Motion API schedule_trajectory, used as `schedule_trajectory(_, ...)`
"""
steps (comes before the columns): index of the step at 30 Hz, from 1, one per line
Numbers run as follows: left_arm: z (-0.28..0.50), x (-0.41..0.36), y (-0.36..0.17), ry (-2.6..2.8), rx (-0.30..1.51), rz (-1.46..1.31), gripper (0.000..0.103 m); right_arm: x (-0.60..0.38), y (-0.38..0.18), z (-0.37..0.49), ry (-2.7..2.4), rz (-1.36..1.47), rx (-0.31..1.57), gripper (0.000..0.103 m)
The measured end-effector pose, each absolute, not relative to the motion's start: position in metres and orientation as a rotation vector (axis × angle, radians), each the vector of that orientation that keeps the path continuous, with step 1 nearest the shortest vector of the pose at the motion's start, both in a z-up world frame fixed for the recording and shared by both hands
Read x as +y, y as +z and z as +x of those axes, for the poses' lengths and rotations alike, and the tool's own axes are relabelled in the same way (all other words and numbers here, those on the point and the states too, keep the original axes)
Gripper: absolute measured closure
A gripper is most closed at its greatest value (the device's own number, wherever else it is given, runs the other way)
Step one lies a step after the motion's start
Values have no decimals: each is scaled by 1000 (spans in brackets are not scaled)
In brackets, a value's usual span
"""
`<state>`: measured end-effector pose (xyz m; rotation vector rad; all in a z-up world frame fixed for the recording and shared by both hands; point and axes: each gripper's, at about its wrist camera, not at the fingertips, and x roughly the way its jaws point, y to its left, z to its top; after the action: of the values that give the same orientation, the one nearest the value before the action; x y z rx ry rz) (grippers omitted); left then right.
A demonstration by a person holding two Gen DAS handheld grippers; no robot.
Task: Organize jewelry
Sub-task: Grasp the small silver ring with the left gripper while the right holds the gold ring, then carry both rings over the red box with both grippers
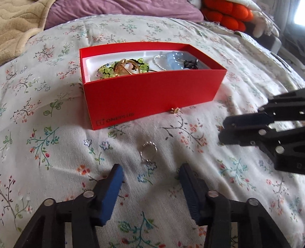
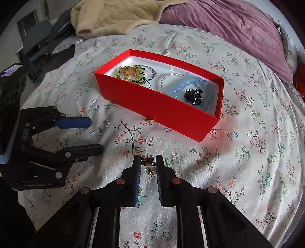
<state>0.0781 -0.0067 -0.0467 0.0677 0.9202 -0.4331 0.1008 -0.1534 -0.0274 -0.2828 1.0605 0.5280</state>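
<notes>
Red box [image 1: 152, 99] wall hides part of the bracelets [image 1: 122, 69] inside.

Open red box [image 1: 152, 95] of bracelets, silver ring [image 1: 148, 152] on floral bedspread [image 1: 57, 152] nearby

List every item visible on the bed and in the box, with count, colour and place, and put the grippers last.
red cardboard box: one, red, mid-bed on the floral sheet.
green bead bracelet: one, green, box's left end.
gold bangle: one, gold, on the green beads.
clear bead bracelet: one, clear, mid-box.
pale blue bead bracelet: one, blue, box's right end.
black hair claw: one, black, on the blue beads.
silver ring: one, silver, on sheet ahead of the left gripper.
small gold charm: one, gold, against the box front.
gold crown ring: one, gold, between right jaws.
beige blanket: one, behind.
purple pillow: one, behind.
left gripper: jaws open.
right gripper: jaws shut on crown ring.
</notes>
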Motion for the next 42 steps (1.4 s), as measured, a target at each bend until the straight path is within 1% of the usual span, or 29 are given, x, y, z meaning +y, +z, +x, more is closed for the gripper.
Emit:
schedule_trajectory(3,81,-7,-50,-434,919,61,58,-153,-27,100,539,-288,1061,86)
schedule_trajectory(5,82,-9,-50,-442,919,67,59,-154,-26,101,542,-286,1059,86)
schedule_trajectory(8,82,-10,-52,-444,921,75,67,-156,-24,102,540,-279,1053,86)
schedule_trajectory(10,81,-10,-53,-443,921,77,75,-158,-23,102,539,-272,1051,86)
schedule_trajectory(15,77,-13,-55,-439,916,98,83,-161,-19,101,541,-261,1042,86)
schedule_trajectory(18,76,-14,-54,-432,916,110,91,-161,-20,101,537,-262,1045,86)
schedule_trajectory(31,67,-17,-44,-444,918,140,91,-164,-9,100,531,-253,1022,86)
schedule_trajectory(42,67,-16,-6,-426,861,110,91,-171,20,106,523,-187,962,86)
